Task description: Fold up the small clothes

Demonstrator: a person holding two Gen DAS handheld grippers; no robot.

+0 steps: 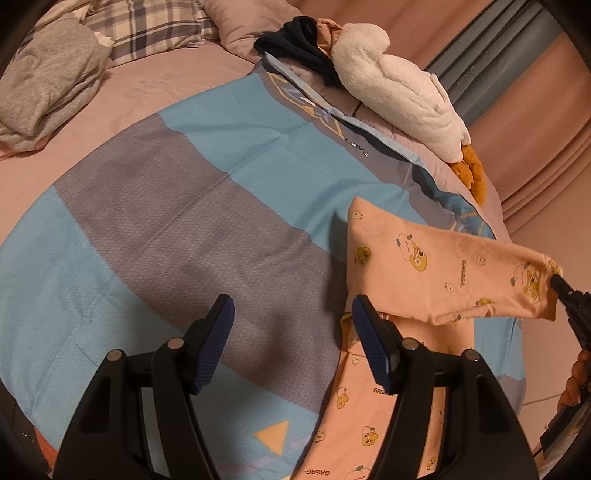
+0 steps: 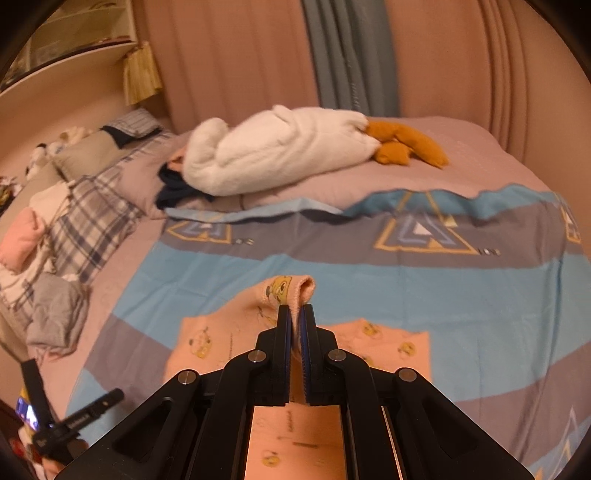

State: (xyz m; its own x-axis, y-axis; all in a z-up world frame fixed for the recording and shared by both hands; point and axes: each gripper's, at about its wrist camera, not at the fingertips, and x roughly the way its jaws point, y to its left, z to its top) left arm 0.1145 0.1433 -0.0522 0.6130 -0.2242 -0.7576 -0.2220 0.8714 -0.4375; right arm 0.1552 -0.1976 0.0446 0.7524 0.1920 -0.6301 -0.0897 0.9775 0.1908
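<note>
Gripping the cuffed end of the pink printed garment point(image 2: 236, 332), your right gripper point(image 2: 295, 317) has its jaws clenched on a rolled fold of the fabric, which pokes up just past the fingertips. The rest of the garment hangs down between the fingers toward you and spreads out on the blue and grey sheet point(image 2: 424, 288) to either side. From the left wrist view, that same held end is lifted off the bed at the right edge, with the cloth stretched between the right gripper's tip point(image 1: 556, 282) and a fold at the far end, and the lower part of the garment point(image 1: 436, 266) lies flat on the sheet point(image 1: 166, 206), running toward you.

Your left gripper point(image 1: 293, 314) hovers with its jaws released and wide apart, holding nothing. Its right finger point(image 1: 373, 339) sits over the garment's left edge; whether it touches the cloth you cannot tell.

Far across the bed a white plush toy point(image 2: 280, 151) with orange feet rests on a pink quilt point(image 2: 461, 147). A grey folded cloth point(image 1: 48, 77) lies far left, near a plaid pillow point(image 1: 147, 26).
</note>
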